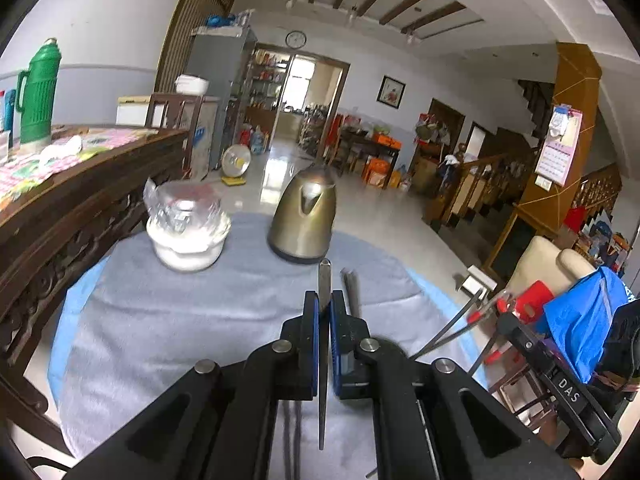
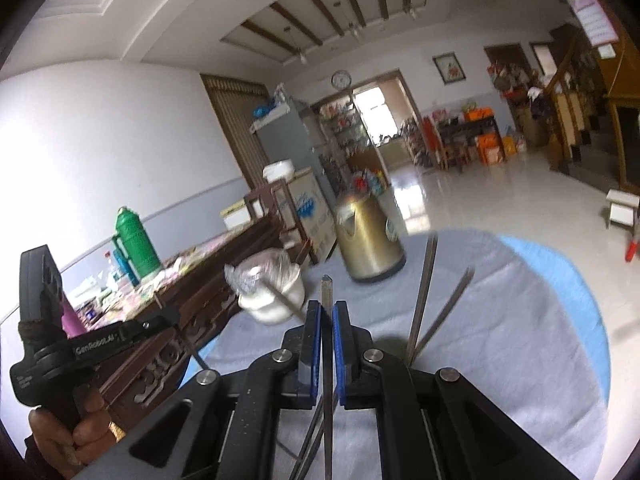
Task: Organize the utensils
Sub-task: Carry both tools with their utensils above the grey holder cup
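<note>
both claws loaded, nothing sorted yet

nearest you, the left claw point(image 1: 325, 304) is pinched on a thin metal utensil point(image 1: 324, 280) that runs straight between its blue pads, tip poking out ahead and the rest trailing down below the jaws. your right claw point(image 2: 327, 312) is pressed the same way on its own thin metal utensil point(image 2: 327, 292), gripped partway along its length. both pieces hang clear above the worktop point(image 1: 180, 320), which wears a grey cloth over blue.

just beyond the right claw, two more metal sticks point(image 2: 424, 300) lie on the cloth, crossing near their lower ends; a dark one point(image 1: 351, 292) also shows beside the left claw. further out sits a white pot point(image 1: 186, 240) with crinkled plastic on top, and near it a brass-coloured kettle point(image 1: 304, 220), both standing on the cloth.

by my reading you are early to midway: two pieces are picked up, but none is placed anywhere, and no holder for them is plain to see. the loose sticks remain to be gathered, and what you hold needs a home.
</note>
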Action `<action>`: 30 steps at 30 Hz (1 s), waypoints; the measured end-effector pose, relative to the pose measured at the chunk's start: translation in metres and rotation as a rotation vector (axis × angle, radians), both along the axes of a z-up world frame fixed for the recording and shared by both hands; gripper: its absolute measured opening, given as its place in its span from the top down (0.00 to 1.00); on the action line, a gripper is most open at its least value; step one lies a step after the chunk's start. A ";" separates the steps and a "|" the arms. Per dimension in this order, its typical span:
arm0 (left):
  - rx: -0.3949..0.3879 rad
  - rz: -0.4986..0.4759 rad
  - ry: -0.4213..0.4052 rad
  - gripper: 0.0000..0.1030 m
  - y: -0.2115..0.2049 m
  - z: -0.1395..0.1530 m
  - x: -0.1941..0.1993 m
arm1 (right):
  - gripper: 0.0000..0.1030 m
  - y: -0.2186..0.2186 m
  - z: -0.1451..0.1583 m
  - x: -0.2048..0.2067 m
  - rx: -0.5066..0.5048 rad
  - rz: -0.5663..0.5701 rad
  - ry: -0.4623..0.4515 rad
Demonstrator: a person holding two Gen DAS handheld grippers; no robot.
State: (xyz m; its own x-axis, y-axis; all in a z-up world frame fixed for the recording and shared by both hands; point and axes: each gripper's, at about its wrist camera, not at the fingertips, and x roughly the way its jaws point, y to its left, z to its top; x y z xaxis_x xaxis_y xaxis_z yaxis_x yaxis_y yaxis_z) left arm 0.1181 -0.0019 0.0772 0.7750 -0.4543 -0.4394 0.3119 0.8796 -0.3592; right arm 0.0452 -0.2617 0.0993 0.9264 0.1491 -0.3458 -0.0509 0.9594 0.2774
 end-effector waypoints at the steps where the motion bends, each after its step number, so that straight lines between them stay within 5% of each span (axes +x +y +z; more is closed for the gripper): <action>1: -0.007 -0.001 -0.013 0.95 -0.003 0.005 0.001 | 0.94 -0.001 0.005 0.002 -0.009 -0.015 -0.020; 16: -0.078 0.009 -0.181 0.95 -0.047 0.049 0.015 | 0.94 0.006 0.048 0.018 -0.148 -0.268 -0.327; 21: -0.056 0.014 -0.190 0.95 -0.064 0.039 0.021 | 0.94 0.008 0.039 0.035 -0.157 -0.309 -0.326; 30: 0.016 -0.013 -0.080 0.95 -0.081 0.001 0.027 | 0.94 0.007 0.017 0.038 -0.150 -0.277 -0.215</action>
State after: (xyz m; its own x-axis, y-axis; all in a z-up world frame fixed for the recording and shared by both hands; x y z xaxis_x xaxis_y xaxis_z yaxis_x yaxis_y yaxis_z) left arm 0.1450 -0.0833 0.0784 0.8020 -0.4579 -0.3836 0.3506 0.8808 -0.3184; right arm 0.0831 -0.2550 0.1167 0.9782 -0.1546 -0.1384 0.1743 0.9740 0.1444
